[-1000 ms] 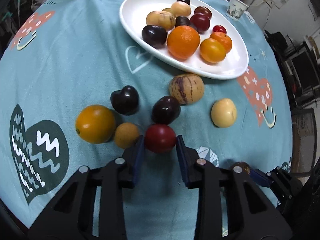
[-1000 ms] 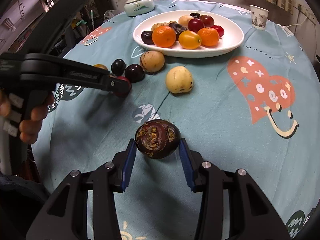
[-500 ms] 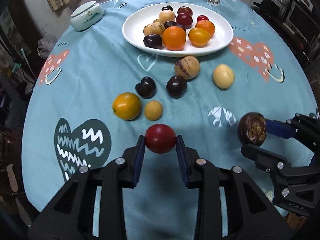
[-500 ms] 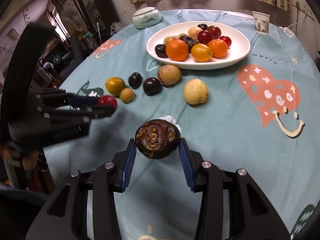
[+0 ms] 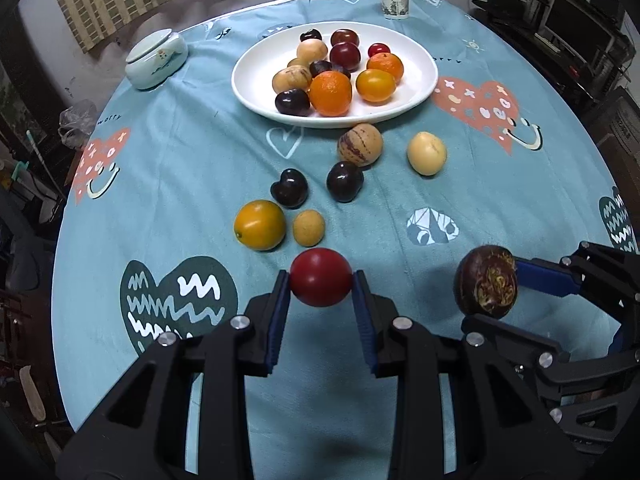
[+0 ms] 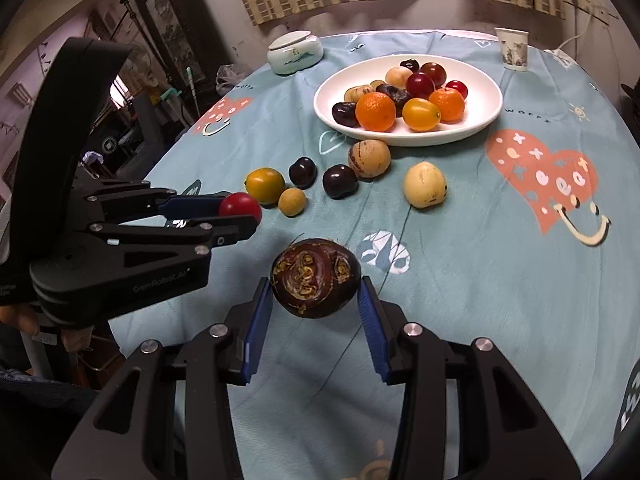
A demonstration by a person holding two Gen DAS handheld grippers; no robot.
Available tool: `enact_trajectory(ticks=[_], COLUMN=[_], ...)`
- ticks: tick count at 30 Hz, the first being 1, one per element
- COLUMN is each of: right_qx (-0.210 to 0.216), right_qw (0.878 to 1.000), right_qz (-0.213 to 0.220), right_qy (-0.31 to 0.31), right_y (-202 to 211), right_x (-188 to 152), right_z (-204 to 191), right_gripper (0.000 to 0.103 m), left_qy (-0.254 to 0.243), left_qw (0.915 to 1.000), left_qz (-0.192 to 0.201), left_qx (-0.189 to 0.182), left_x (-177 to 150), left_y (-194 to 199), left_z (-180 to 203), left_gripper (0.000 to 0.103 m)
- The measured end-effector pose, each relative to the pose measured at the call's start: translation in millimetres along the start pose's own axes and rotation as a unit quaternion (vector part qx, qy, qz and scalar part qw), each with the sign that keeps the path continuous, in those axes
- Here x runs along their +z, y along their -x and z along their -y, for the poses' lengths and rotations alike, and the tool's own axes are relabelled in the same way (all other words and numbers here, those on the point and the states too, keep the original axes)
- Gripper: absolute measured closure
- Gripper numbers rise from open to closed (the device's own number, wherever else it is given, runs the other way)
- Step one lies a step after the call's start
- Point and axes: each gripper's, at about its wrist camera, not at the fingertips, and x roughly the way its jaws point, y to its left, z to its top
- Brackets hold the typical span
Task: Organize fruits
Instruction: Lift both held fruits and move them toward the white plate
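Observation:
My left gripper (image 5: 321, 285) is shut on a round red fruit (image 5: 321, 276), held above the blue tablecloth near its front edge. My right gripper (image 6: 316, 292) is shut on a dark brown fruit with a rough scarred top (image 6: 315, 276); the same dark brown fruit (image 5: 486, 280) shows at the right of the left wrist view. A white oval plate (image 5: 260, 64) at the far side holds several oranges, plums and tan fruits. Loose on the cloth before it lie a striped tan fruit (image 5: 360, 144), a pale yellow fruit (image 5: 426, 153), two dark plums (image 5: 345, 181), an orange fruit (image 5: 260, 224) and a small tan fruit (image 5: 308, 227).
A lidded ceramic jar (image 5: 157, 58) stands at the far left of the round table, a paper cup (image 5: 393, 0) at the far right behind the plate. Furniture and clutter ring the table's edge. A hand (image 6: 24, 316) holds the left gripper's handle.
Both grippers have lifted and drawn back from the loose fruits, each keeping its fruit. The left gripper rolled, so the table now looks squarer, and the right gripper shows beside it.

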Motion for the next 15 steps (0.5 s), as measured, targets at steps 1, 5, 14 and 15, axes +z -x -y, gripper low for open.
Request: enact_trajectory(ticks=[1,5,14,15], right_qx=[-0.002,-0.012,-0.026,-0.027], right_qw=[1.0,1.0,0.999,0.999], right_qz=[-0.002,-0.01,-0.03,-0.03], right_qy=[-0.002,-0.012,-0.02,-0.02], right_y=[0.0,-2.7,-16.6,-17.2], right_x=[-2.4,-7.3,-5.6,-5.1], right_z=[-1.7,-3.2,-3.8,-3.4], right_gripper=[0.059,0.059,0.059,0.059], left_qy=[-0.003,-0.012,-0.031,-0.03], left_qw=[1.0,0.9998,0.9989,0.9989], left_qz=[0.0,-0.002,-0.007,-0.007], left_qx=[-0.003,-0.014,-0.034,-0.036], left_x=[-0.2,-0.3,8.4,9.6], left_y=[-0.5,-2.9,-11.5,-12.9], left_z=[-0.4,-2.1,-2.3,-4.0], left_gripper=[0.071,0.071,0.071,0.071])
